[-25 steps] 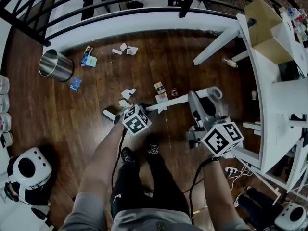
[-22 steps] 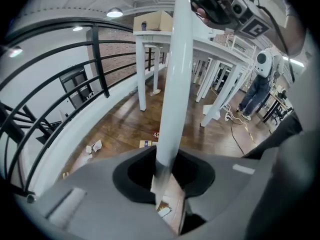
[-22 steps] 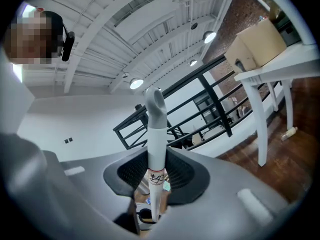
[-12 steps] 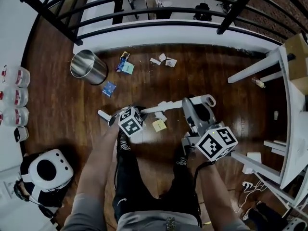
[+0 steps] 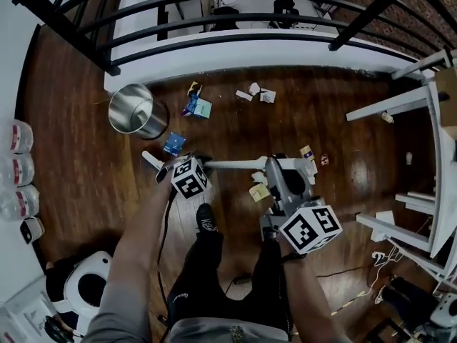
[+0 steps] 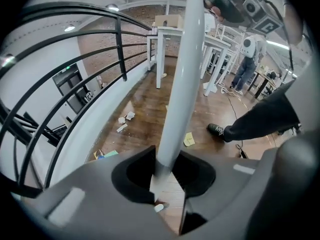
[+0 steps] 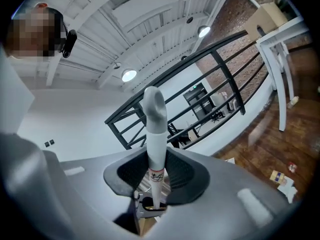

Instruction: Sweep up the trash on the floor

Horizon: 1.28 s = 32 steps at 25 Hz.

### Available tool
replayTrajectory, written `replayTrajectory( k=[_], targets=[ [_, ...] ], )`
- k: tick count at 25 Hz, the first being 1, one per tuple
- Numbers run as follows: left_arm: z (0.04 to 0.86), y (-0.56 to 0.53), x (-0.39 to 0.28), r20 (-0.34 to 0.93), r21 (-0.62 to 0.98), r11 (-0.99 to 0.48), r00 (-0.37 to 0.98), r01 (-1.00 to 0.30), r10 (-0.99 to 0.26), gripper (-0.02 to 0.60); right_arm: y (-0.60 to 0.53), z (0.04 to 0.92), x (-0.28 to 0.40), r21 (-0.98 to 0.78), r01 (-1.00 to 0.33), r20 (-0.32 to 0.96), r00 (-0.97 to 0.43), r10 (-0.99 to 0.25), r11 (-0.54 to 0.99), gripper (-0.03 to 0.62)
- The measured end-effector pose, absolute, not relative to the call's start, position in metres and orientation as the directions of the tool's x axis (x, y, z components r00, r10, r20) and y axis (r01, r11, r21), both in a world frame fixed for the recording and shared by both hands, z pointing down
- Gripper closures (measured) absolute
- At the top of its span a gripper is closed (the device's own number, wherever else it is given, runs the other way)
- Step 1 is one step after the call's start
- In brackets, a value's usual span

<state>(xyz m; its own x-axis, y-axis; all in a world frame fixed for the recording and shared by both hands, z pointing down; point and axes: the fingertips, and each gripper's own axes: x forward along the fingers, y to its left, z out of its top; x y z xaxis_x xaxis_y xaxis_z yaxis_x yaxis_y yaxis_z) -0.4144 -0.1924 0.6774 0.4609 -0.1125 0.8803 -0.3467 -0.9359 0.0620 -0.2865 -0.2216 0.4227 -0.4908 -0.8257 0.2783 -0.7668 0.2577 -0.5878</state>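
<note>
A long white broom pole (image 5: 235, 165) lies across the head view, and both grippers hold it. My left gripper (image 5: 170, 174) is shut on its lower part (image 6: 172, 114); the jaws have just eased open a little, with the pole still between them. My right gripper (image 5: 280, 168) is shut on the upper end (image 7: 155, 149), whose grey tip sticks out past the jaws. A short white end (image 5: 148, 160) shows beyond the left gripper; the broom head is hidden. Trash on the wood floor: a yellow note (image 5: 258, 192), white scraps (image 5: 257, 91), blue packets (image 5: 195, 106).
A steel bin (image 5: 136, 111) stands near the black railing (image 5: 235, 20) and white ledge. White table legs (image 5: 389, 106) are at the right. A small box (image 5: 308, 152) lies past the right gripper. The person's shoe (image 5: 207, 224) is below the pole. Cables trail at lower right.
Both grippers and the pole have travelled left across the floor toward the bin. The person has stepped along with them, and the table has slid toward the right edge of the view.
</note>
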Motion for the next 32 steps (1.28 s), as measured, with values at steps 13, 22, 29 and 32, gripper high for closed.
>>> replayTrajectory(
  k=[13,22,29,32],
  targets=[
    [0.692,-0.215,-0.337,0.834,0.072,-0.985,0.551,-0.159,-0.028,0.509,-0.224,0.424,-0.228,-0.507,-0.854,0.322,-0.309,-0.895,0.112,0.494],
    [0.671,-0.209,-0.199,0.787,0.092,-0.996,0.611,0.011,0.079,0.508,-0.202,0.397,-0.108,-0.452,-0.890,0.327,-0.106,-0.939,-0.056,0.494],
    [0.656,-0.166,-0.097,0.776,0.114,-0.981,0.603,0.156,0.186,0.508,-0.154,0.375,-0.019,-0.417,-0.890,0.335,0.038,-0.941,-0.185,0.494],
    [0.648,-0.146,-0.073,0.792,0.106,-0.975,0.577,0.195,0.202,0.509,-0.133,0.368,0.007,-0.424,-0.882,0.328,0.063,-0.943,-0.206,0.494]
  ],
)
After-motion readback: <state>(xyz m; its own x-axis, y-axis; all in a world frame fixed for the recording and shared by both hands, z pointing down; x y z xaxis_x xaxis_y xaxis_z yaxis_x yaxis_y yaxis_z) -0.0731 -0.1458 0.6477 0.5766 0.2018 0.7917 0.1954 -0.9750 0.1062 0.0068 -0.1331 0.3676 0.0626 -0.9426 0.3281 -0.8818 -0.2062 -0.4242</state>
